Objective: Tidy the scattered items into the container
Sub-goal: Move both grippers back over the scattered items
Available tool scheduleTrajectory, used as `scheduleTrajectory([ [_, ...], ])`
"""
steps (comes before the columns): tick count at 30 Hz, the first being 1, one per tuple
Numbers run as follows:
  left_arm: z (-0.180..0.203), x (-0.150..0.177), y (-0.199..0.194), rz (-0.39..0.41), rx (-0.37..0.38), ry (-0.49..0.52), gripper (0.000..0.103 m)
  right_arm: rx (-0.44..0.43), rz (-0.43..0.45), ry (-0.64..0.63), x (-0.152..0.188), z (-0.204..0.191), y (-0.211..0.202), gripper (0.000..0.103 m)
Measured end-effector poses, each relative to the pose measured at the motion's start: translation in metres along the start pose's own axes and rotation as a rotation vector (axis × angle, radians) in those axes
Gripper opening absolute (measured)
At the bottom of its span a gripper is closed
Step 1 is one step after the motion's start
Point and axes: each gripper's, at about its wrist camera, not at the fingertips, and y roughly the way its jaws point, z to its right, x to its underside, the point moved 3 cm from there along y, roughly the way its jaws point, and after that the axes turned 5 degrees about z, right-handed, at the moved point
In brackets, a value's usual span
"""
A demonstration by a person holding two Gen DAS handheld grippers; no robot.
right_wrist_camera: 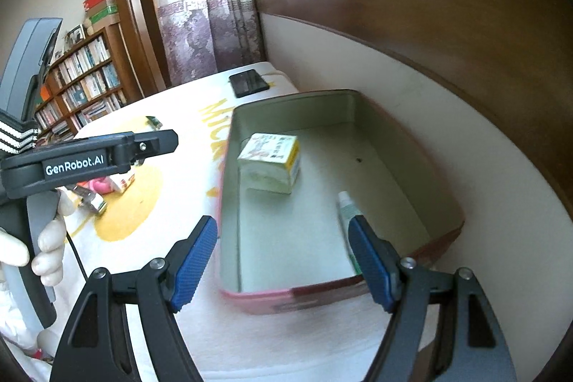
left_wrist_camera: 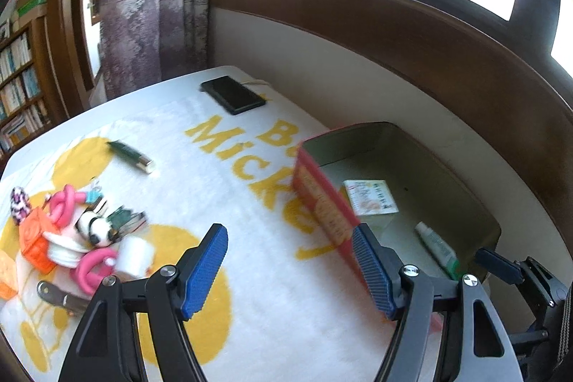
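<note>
Spanning the whole work surface, a white towel-like cloth with yellow lettering and yellow discs [left_wrist_camera: 272, 274] covers the table, and on its right side beside the wall stands the container, a rectangular metal tin with pink-red outer walls and a pale grey-green inside [right_wrist_camera: 229, 174]. Two things lie in it already: a small white-and-yellow printed cardboard box [right_wrist_camera: 270, 163] towards the far end and a slim white tube with a green end [right_wrist_camera: 345, 206] near the right wall. The step in hand looks like the travel between a drop and the next pick. Both claws are released and carry nothing: the left gripper [left_wrist_camera: 288, 271] hangs over bare cloth just left of the tin's near corner, its blue pads spread with only cloth between them, and the right gripper [right_wrist_camera: 283, 260] hovers over the tin's near end, equally empty.

What remains is on the left of the cloth: a heap holding an orange block [left_wrist_camera: 34, 238], pink looped toys [left_wrist_camera: 91, 269], a black-and-white panda figure [left_wrist_camera: 96, 228] and a white roll [left_wrist_camera: 134, 255], plus a folding knife [left_wrist_camera: 59, 298] at the near edge. Farther out lies a dark green pen with a silver cap [left_wrist_camera: 130, 156], alone. A black phone [left_wrist_camera: 232, 94] rests at the far end; whether it counts as clutter I cannot tell.

The next move probably calls for carrying the left gripper over to the heap and singling out one piece, since they lie touching.
</note>
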Motion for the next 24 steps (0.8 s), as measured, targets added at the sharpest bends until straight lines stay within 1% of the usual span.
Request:
scheduleTrajectory([
  [7,-0.038,0.016,-0.013,-0.001,-0.024,-0.042,0.074,-0.013,-0.02,-0.023,0.008,-0.031,0.004,0.079],
  [14,-0.088,0.032,-0.028,0.004,-0.068,-0.112,0.074,-0.041,-0.032,-0.066,0.009,-0.071,0.012,0.079],
  [16,-0.106,0.037,-0.033,0.005,-0.087,-0.136,0.074,-0.021,-0.03,-0.084,0.009,-0.081,0.015,0.085],
  [17,-0.113,0.04,-0.036,0.006,-0.099,-0.145,0.074,-0.016,-0.024,-0.098,0.008,-0.087,0.018,0.085],
  [19,-0.129,0.044,-0.041,0.01,-0.124,-0.164,0.074,-0.05,-0.029,-0.094,0.007,-0.096,0.02,0.085],
  [22,-0.15,0.049,-0.048,0.015,-0.152,-0.188,0.074,-0.063,-0.015,-0.092,0.003,-0.109,0.024,0.085],
  [24,-0.164,0.054,-0.051,0.017,-0.169,-0.21,0.074,-0.082,-0.022,-0.094,0.002,-0.117,0.029,0.085],
])
